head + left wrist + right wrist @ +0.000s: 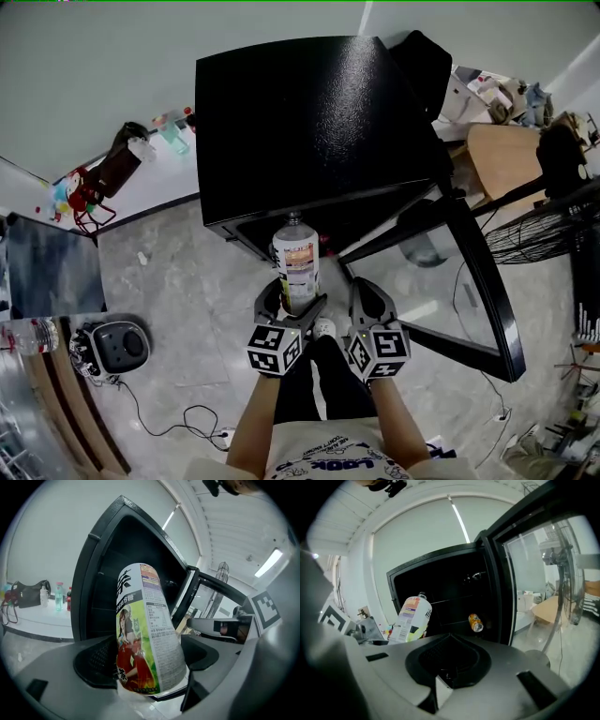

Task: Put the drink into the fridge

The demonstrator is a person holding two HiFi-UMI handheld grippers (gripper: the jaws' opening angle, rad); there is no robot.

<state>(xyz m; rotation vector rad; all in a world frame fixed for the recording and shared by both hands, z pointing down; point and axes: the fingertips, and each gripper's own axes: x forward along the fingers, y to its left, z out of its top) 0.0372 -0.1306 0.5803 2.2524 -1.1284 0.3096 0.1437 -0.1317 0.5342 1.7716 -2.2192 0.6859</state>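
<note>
The drink (296, 264) is a plastic bottle with a white, green and red label, standing upright in front of the black fridge (309, 122). My left gripper (292, 305) is shut on its lower part; in the left gripper view the bottle (143, 634) fills the space between the pads of the left gripper (145, 667). The fridge's glass door (478, 281) stands open to the right. My right gripper (370, 295) hangs just right of the bottle, shut and holding nothing. In the right gripper view an orange can (475, 622) lies on a shelf inside the dark fridge (440, 592), past the right gripper (447, 663).
A standing fan (553, 230) and a wooden table (502, 155) are right of the open door. On the floor at left sit a small grey device (117, 347) with a cable and a water bottle (33, 335). Bags and bottles (122, 159) line the far wall.
</note>
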